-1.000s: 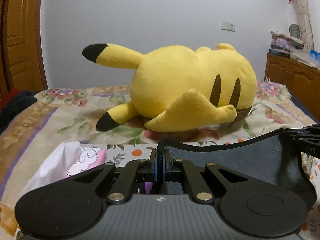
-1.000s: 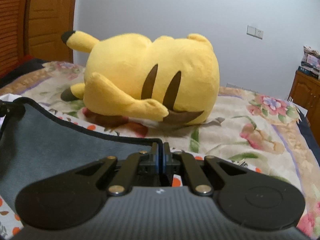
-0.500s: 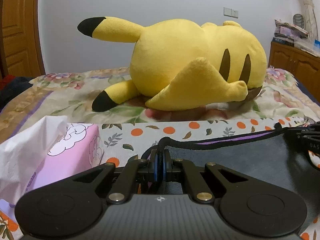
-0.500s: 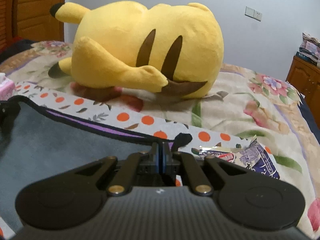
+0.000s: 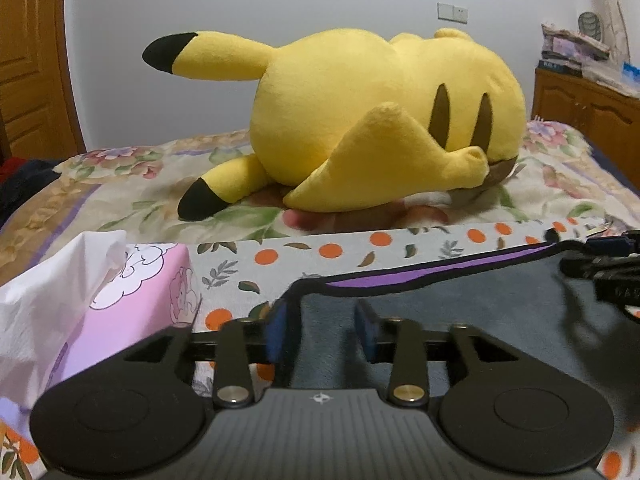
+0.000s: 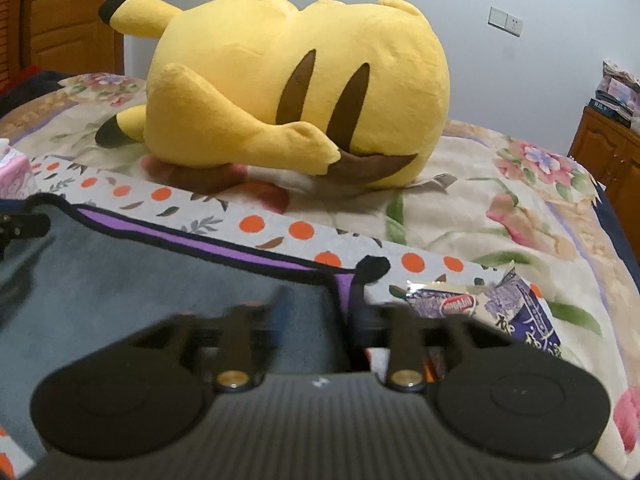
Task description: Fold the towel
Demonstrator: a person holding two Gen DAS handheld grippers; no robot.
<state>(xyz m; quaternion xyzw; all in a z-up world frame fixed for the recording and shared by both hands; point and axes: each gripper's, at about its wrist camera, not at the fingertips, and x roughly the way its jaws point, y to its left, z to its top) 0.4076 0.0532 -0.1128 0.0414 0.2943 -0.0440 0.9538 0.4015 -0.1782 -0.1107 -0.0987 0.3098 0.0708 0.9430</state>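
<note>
Lying flat on an orange-dotted cloth [image 5: 320, 250] spread over a floral bedspread [image 6: 500, 216], the grey towel [image 5: 460, 312] is seen with its upper layer folded over, a purple strip [image 5: 424, 280] of the lower layer being exposed along the black-bound far edge. The left gripper [image 5: 320, 330] is held low over the towel's near-left corner, its blue-padded fingers [image 5: 276, 332] spread apart with grey fabric visible between them and nothing pinched. The right gripper [image 6: 316, 316] is positioned at the towel's right corner [image 6: 344, 280], beside a black hanging loop [image 6: 374, 268]; its fingers are blurred but are seen parted, with no cloth clamped.

A pink tissue box [image 5: 132, 300] is placed just left of the towel, and a white tissue [image 5: 52, 292] is seen protruding from its top. A purple snack wrapper [image 6: 516, 312] lies just right of the towel's corner; whether anything is inside cannot be told. A yellow Pikachu plush [image 6: 296, 88] is laid on its side beyond the towel, well apart from it. A wooden cabinet [image 5: 592, 108] stacked with books and papers [image 5: 576, 52] stands at the right.
</note>
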